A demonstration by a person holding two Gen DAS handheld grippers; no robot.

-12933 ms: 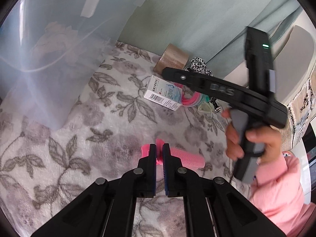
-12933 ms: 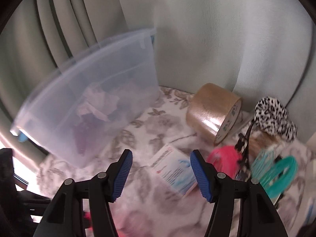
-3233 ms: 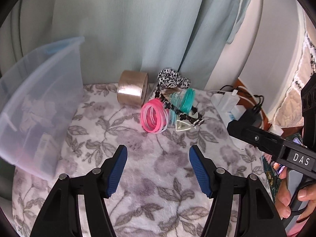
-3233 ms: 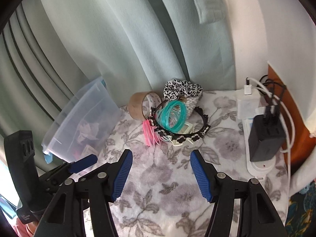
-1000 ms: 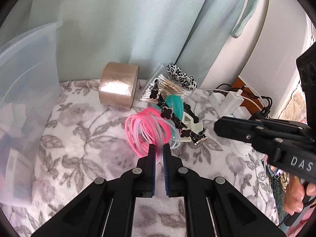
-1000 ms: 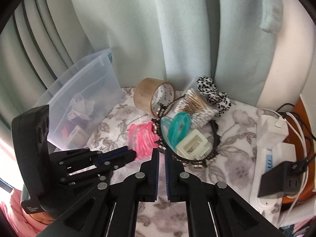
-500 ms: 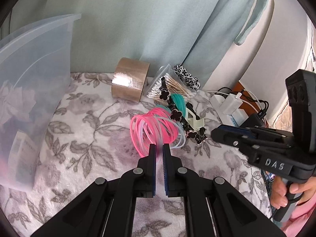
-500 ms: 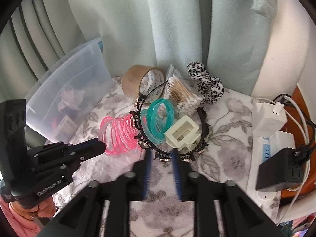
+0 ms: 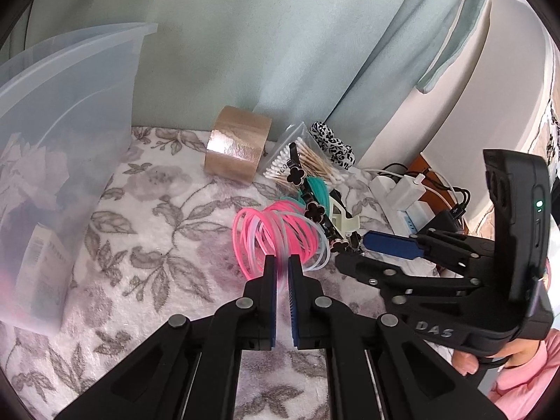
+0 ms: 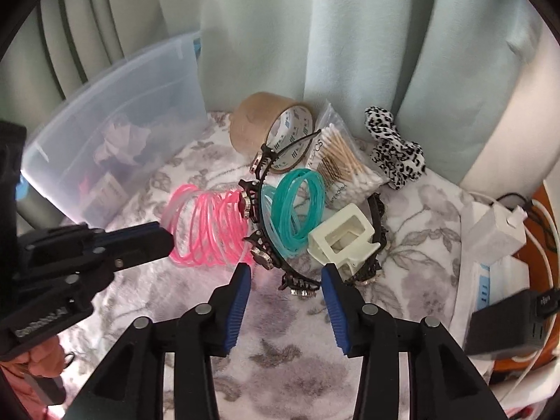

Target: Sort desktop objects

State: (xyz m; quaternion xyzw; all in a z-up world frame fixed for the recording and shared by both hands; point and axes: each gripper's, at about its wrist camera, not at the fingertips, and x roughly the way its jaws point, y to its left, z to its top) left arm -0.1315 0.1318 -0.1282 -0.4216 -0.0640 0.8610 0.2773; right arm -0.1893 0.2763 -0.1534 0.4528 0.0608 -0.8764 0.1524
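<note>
Pinching the pink bands (image 9: pixel 276 234) just beside the black headband (image 10: pixel 266 245), the left gripper (image 9: pixel 281 262) holds light, springy loops — grip several strands. The right gripper (image 10: pixel 285 273) gapes wide.

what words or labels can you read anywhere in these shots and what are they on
"DAS": raised letters on the body of the right gripper, seen from the left wrist.
"PCS" and "MADE IN CHINA": printed on the cotton swab bag; a number before "PCS" is unreadable.
Tape roll: blue print on the inner core, too blurred to read.
Left gripper: pale lettering on its body, too blurred.
Box in the plastic bin: barcode lines only, unreadable.
</note>
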